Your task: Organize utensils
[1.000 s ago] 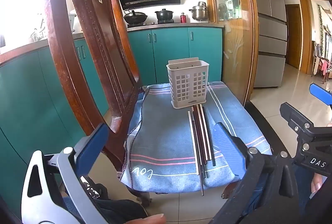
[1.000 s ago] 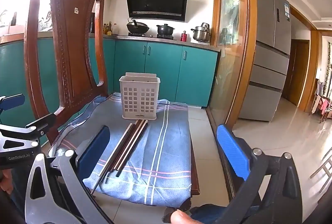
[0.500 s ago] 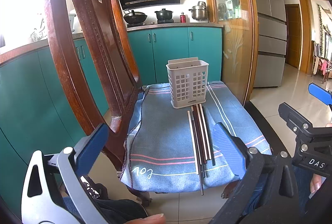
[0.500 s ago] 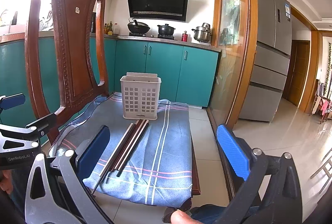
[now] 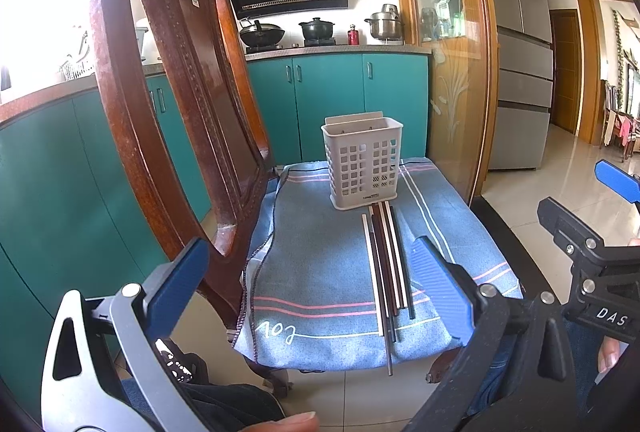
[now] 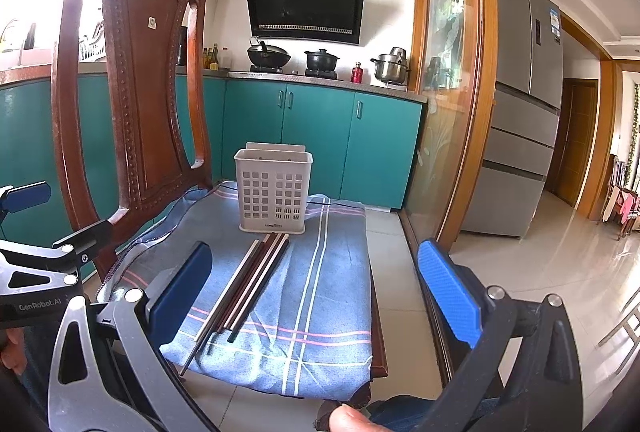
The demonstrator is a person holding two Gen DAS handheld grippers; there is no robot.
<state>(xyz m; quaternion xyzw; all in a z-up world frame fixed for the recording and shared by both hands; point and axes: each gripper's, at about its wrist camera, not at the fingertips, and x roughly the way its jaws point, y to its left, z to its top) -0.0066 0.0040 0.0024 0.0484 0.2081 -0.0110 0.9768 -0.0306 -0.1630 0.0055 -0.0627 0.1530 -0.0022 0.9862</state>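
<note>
Both claws were spread wide and held nothing. The left claw (image 5: 308, 280) hung low in front of the near edge of a chair seat, its blue pads (image 5: 178, 282) well apart, and the chopsticks (image 5: 386, 264) lay ahead of it, nearer its right pad than its left. The right claw (image 6: 320, 284) sat at much the same height beside it, pads (image 6: 448, 292) equally far apart, with the chopsticks (image 6: 244, 288) ahead and toward its left pad. Neither claw touched them.

The chopsticks made a tight bundle of light, dark and metal-looking sticks lying side by side on a blue striped cloth (image 5: 320, 272) that covered the seat. One thin stick ran out past the near hem of the cloth, toward the claws. Their far ends reached the foot of a white slotted basket (image 5: 362, 164), which stood upright on the cloth beyond them, straight ahead of the left claw and a little left of centre for the right claw (image 6: 274, 192). How many sticks there were could not be counted for certain.

To the left of both claws rose the carved wooden chair back (image 6: 132, 72). Farther off stood teal cabinets (image 6: 320, 136) with pots on the counter, and a grey fridge (image 6: 524, 104) off to the right.
</note>
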